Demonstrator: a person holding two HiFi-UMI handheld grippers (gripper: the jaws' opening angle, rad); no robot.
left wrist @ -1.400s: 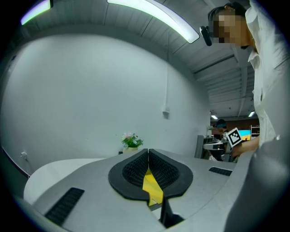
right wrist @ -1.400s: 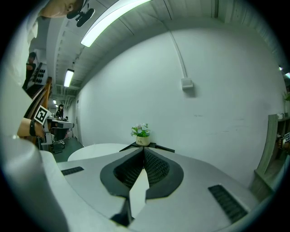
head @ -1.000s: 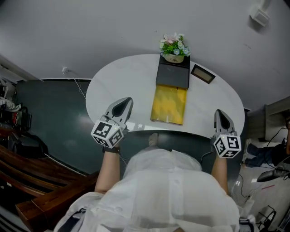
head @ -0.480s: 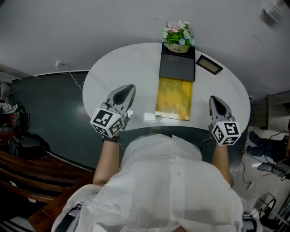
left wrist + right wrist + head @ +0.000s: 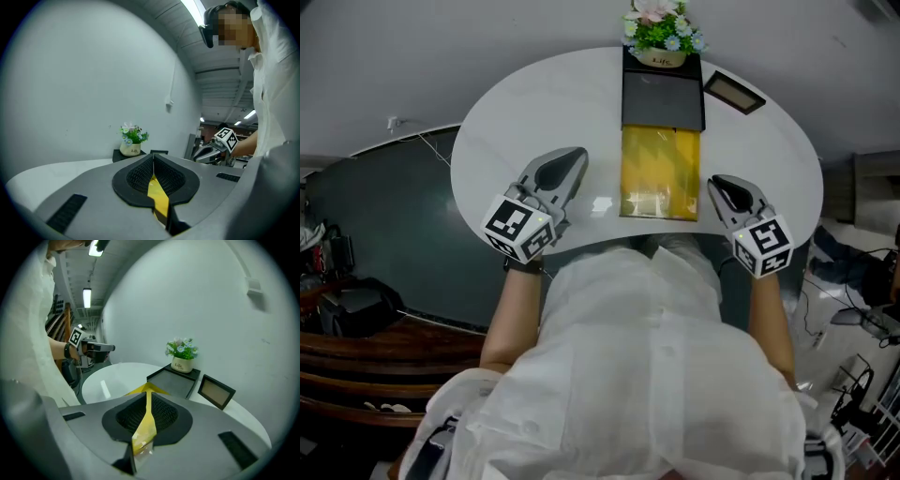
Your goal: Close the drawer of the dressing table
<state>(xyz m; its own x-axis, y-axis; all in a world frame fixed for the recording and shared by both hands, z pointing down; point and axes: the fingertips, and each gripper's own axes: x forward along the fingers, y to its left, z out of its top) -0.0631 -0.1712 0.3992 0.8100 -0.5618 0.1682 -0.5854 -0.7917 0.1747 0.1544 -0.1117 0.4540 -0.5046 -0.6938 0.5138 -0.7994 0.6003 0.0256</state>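
Flanking the pulled-out yellow drawer (image 5: pixel 659 174), left hand-held gripper (image 5: pixel 577 157), right hand-held gripper (image 5: pixel 718 183), both closed.

Yellow drawer (image 5: pixel 659 173) open, slid out of its black box (image 5: pixel 663 94) toward the near edge of the round white table (image 5: pixel 525 112)

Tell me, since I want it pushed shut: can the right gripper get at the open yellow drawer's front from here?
Probably yes. The right gripper is just beside the yellow drawer, jaws shut, with only bare table between them; nothing seems to block a short move to its front edge.
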